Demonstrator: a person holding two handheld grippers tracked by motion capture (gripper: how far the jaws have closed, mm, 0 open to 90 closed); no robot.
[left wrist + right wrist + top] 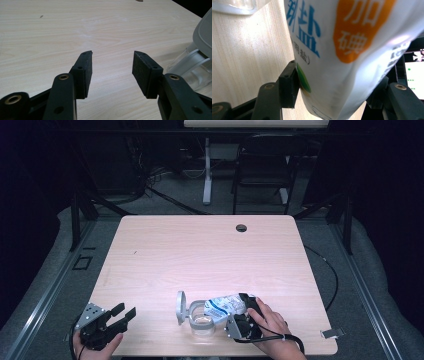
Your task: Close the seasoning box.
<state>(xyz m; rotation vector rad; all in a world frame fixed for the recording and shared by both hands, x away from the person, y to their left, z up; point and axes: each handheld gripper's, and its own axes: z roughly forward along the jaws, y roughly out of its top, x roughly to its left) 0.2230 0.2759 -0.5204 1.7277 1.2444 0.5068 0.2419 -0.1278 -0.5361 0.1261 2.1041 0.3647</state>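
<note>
A white salt bag with blue print lies tilted, its mouth over a clear jar whose grey hinged lid stands open to the left. My right gripper is shut on the bag's rear end, near the table's front edge. In the right gripper view the bag, with blue characters and an orange patch, sits pressed between the pads of the right gripper, and the jar's rim shows at top left. My left gripper rests open and holds nothing at the front left; the jar is off to its right.
The pale wooden table has a cable hole near its far edge. A small metal clip lies at the front right corner. A black chair and a desk leg stand beyond the table.
</note>
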